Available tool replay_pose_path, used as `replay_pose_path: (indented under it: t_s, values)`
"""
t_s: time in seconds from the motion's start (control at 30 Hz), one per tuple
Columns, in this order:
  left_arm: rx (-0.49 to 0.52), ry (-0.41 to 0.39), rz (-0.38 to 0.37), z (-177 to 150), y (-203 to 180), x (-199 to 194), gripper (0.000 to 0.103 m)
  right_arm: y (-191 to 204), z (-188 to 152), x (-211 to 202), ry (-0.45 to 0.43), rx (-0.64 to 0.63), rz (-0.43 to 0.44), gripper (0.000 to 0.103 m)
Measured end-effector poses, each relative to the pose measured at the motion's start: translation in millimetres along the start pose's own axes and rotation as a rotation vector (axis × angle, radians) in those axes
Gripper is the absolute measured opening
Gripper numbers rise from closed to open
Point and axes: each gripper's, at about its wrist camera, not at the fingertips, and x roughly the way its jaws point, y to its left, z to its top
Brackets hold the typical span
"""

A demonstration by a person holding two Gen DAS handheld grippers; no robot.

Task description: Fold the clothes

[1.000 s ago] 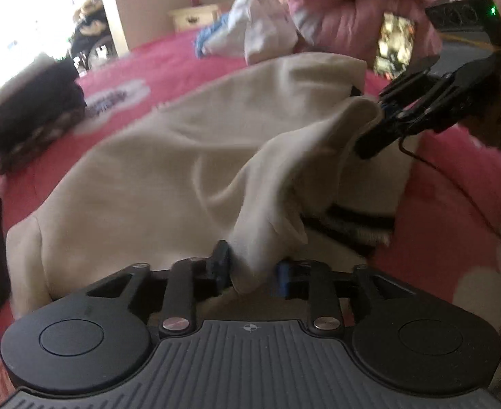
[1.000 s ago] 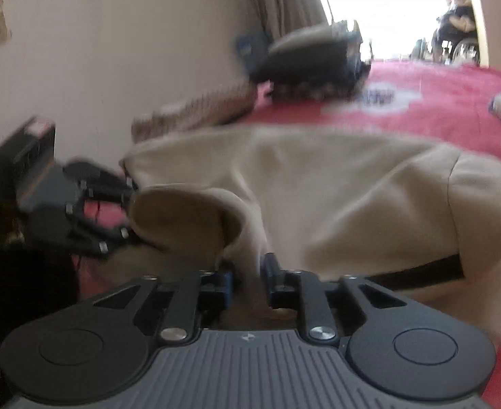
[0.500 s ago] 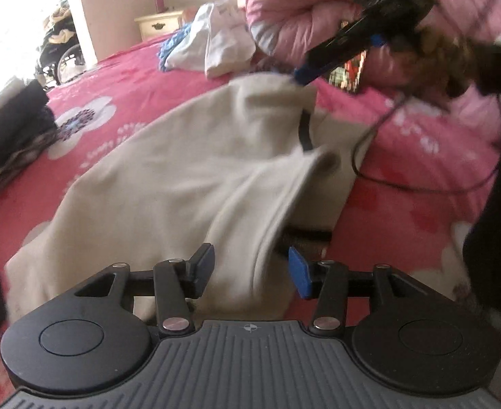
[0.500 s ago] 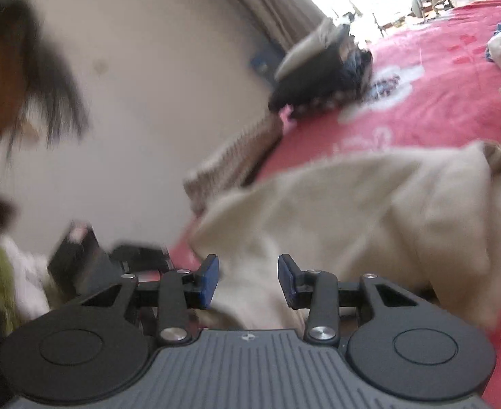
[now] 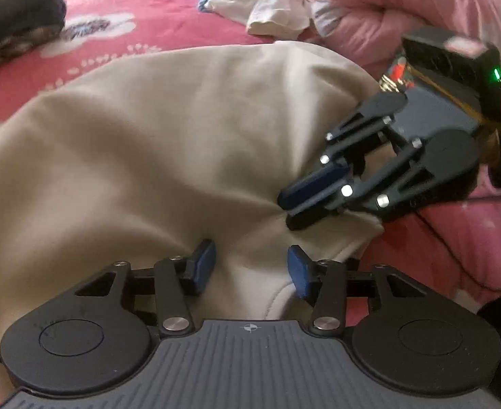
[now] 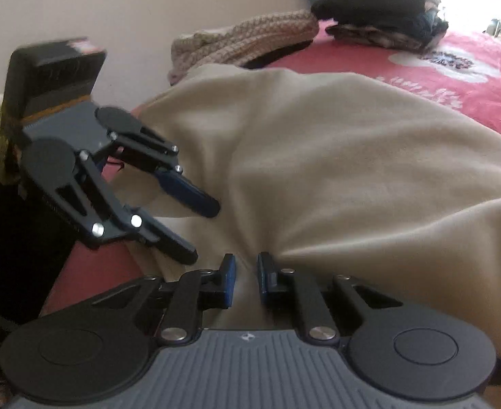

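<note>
The cream-coloured soft fleece garment [image 5: 155, 143] lies spread on the bed with the red flowered cover [image 5: 155, 10], filling the middle of both views. The left tongs [image 5: 250, 266] stand half wide over a raised ridge of cloth near the hem, and the pads do not press on it. At about 2 o'clock from them, the right tongs [image 5: 286, 213] are closing with a pinch of the cloth between the pads; wrinkles run out from this point.

I judge the garment to be light, thick and very limp, not slippery. It will sag between two holds, so it is better to take it at the hem or corners, with a full fold of cloth between the pads.
</note>
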Motion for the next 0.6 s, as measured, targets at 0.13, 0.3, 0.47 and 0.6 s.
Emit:
replay_pose_path:
  t_s: [0.13,0.3,0.47,0.6]
  values:
    - [0.005,0.018,0.009,6.7,-5.0,-5.6,0.047,6.4,-7.8,-1.1,-0.037,-0.030,-0.027,0.014]
    - [-0.114,-0.078,-0.010,22.5,5.3,-22.4,0.047,10.9,-21.0,-3.7,-0.118,-0.010,-0.064,0.014]
    - [-0.015,-0.024,0.082,1.1,-14.5,1.7,0.049,-0.2,-24.2,-32.0,-0.182,0.161,-0.044,0.014]
    - [0.004,-0.060,0.137,-10.3,-27.6,-0.4,0.051,-30.7,-24.7,-107.0,-0.418,0.353,-0.186,0.021]
